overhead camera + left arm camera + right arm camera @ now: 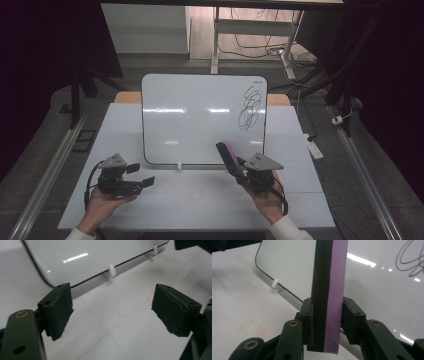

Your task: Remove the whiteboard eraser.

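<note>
Two hands low on white table (150,210), each with one gripper. Behind them, big whiteboard (195,120) with black scribble (250,107) at its right. Right gripper (239,172) clamped on purple-and-black eraser (229,155), sticking up near whiteboard's bottom edge. Left gripper (141,176) wide apart, nothing inside.

A lab or test room: a white worktop (150,210) on grey carpet, metal floor rails (45,175) at left and right, loose cables (260,50) and a power strip (315,146) on the far floor, dark stands around.
</note>
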`<state>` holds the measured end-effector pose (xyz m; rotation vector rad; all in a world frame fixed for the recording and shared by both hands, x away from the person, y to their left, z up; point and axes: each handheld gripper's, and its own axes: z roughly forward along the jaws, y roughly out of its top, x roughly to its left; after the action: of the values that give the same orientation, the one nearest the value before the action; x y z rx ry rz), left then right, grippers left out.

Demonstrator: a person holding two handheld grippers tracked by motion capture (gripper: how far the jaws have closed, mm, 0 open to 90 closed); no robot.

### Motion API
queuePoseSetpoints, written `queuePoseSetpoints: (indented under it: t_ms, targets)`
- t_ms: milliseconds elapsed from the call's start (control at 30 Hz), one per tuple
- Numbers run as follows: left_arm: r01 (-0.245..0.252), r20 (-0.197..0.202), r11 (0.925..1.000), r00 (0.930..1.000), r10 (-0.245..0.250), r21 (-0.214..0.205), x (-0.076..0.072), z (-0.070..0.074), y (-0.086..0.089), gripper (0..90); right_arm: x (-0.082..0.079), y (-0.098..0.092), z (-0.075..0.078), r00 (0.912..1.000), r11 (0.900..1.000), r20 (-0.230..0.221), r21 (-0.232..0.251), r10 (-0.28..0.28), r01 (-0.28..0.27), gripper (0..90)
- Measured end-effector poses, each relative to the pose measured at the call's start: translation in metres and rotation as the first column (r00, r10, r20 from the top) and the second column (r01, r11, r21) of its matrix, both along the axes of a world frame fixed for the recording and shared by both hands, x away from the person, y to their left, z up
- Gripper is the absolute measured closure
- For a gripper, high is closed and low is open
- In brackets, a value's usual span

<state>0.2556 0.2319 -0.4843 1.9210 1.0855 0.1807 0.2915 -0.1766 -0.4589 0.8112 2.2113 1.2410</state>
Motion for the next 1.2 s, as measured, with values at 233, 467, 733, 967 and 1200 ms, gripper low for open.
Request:
queuePoseSetpoints:
  t_ms: [233,467,733,967,1200]
  targets:
    - [0.031,-0.026,0.9995,0.9992,-0.031,-0.006,0.008,0.013,-0.017,17.7,-0.004,0.01,-0.003,0.9989,0.9988,0.004,-0.012,0.047,-0.046,64.5]
    - [0.071,-0.034,0.9972,0.9969,-0.071,-0.023,0.019,0.026,-0.037,17.5,-0.008,0.02,-0.007,0.9962,0.9958,0.006,-0.03,0.087,-0.086,64.5]
    - [0.123,-0.04,0.992,0.9915,-0.124,-0.026,0.032,0.037,-0.062,16.7,-0.012,0.03,-0.012,0.9927,0.9917,0.001,-0.045,0.121,-0.121,64.4]
    - [0.157,-0.05,0.9869,0.9861,-0.159,-0.036,0.043,0.04,-0.078,16.7,-0.015,0.037,-0.016,0.9891,0.9877,0.001,-0.054,0.147,-0.147,64.5]
    - [0.195,-0.059,0.9783,0.9782,-0.199,-0.071,0.051,0.043,-0.092,17.9,-0.02,0.043,-0.018,0.9833,0.9811,0.018,-0.073,0.181,-0.179,64.4]
